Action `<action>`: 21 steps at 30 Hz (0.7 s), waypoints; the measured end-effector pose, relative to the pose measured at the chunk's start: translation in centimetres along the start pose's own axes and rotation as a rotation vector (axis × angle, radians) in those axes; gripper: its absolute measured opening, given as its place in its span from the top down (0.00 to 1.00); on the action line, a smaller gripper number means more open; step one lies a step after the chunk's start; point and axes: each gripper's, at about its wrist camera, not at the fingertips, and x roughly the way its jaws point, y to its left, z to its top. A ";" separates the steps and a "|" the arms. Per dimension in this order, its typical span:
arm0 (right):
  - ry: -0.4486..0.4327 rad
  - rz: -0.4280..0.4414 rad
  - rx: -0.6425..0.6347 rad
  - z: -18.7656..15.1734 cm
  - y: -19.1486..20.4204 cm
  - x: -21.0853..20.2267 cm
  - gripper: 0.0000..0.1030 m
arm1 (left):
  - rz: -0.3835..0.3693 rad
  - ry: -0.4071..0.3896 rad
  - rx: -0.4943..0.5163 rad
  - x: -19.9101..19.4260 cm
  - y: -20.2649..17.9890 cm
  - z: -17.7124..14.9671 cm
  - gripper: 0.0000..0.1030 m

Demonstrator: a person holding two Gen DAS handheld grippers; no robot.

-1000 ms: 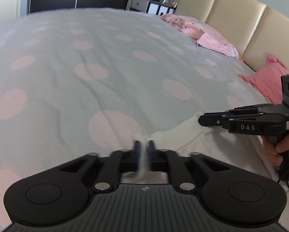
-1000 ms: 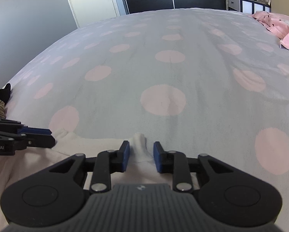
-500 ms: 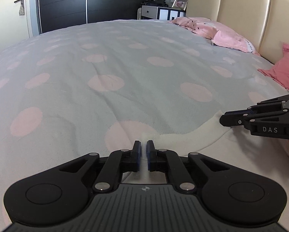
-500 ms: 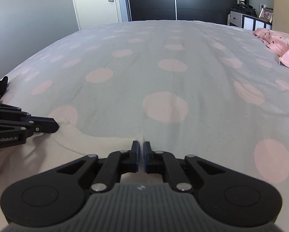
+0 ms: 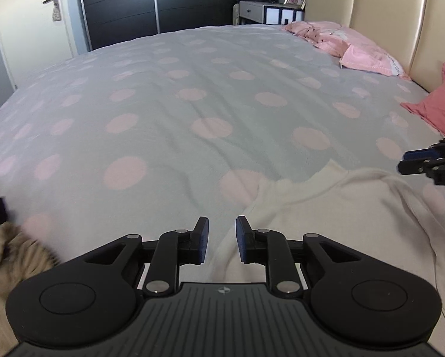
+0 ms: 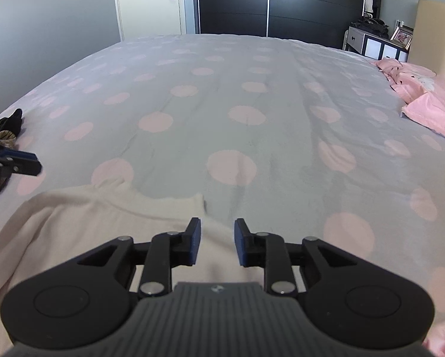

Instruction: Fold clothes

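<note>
- Both tongs have just let go: a second ago each pinched an edge of the cream top (image 5: 335, 208), and now that cloth lies loose on the bed (image 5: 192, 104).
- The left tongs (image 5: 221, 242) are opening, jaws apart, nothing pressed between them; the top's left corner lies below and just beyond the tips.
- The right tongs (image 6: 213, 241) are opening too, with the top's far right corner (image 6: 197, 202) just ahead of the jaws, untouched.
- Both have lifted clear of the bed since letting go.
- I'd judge this fold laid down; the top sits spread at the near edge, between the two tongs, ready for a fresh grip.
- Other clothes lie well apart: a pink heap (image 5: 356, 47) by the headboard.
</note>
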 end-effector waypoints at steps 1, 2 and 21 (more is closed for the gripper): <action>0.015 -0.001 -0.004 -0.2 0.1 -1.0 0.71 | 0.006 0.016 -0.006 -1.2 0.1 -0.4 0.82; 0.029 -0.001 -0.005 -0.3 0.2 -2.0 0.69 | 0.013 0.031 -0.012 -2.3 0.1 -0.8 0.81; 0.301 0.050 -0.061 -15.9 5.0 -20.1 0.59 | -0.013 0.221 0.034 -17.3 -6.8 -13.5 0.53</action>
